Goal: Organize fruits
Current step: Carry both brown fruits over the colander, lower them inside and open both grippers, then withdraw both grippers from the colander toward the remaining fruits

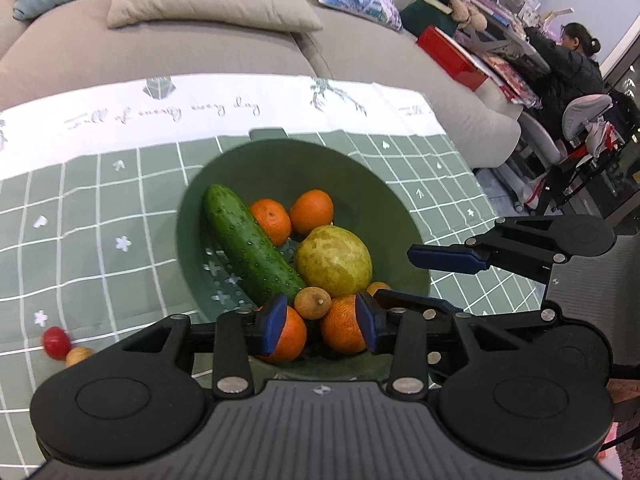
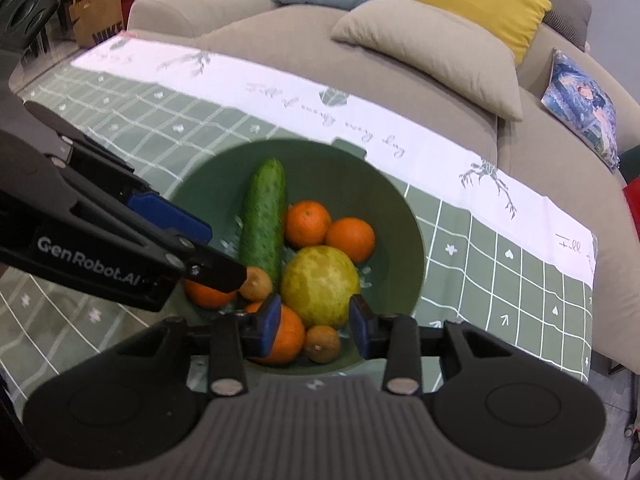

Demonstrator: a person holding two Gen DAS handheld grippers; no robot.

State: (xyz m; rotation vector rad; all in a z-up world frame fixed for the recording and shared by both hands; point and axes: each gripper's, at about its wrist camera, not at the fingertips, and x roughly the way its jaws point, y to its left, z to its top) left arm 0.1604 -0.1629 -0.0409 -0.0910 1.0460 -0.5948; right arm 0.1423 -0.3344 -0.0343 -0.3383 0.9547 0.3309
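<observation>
Your left gripper (image 1: 322, 322) has its fingers spread, holding nothing, low in the left wrist frame over the near rim of the green bowl (image 1: 384, 184). At frame centre the bowl holds a cucumber (image 1: 250, 246), a yellow-green pear (image 1: 334, 262) and oranges (image 1: 312, 211). A cherry tomato (image 1: 56, 342) lies on the tablecloth (image 1: 80, 200) at lower left.

From the right wrist, your right gripper (image 2: 314, 326) also stands spread and empty, low centre over the same bowl (image 2: 400, 220), with the cucumber (image 2: 264, 222) just left of centre.
</observation>
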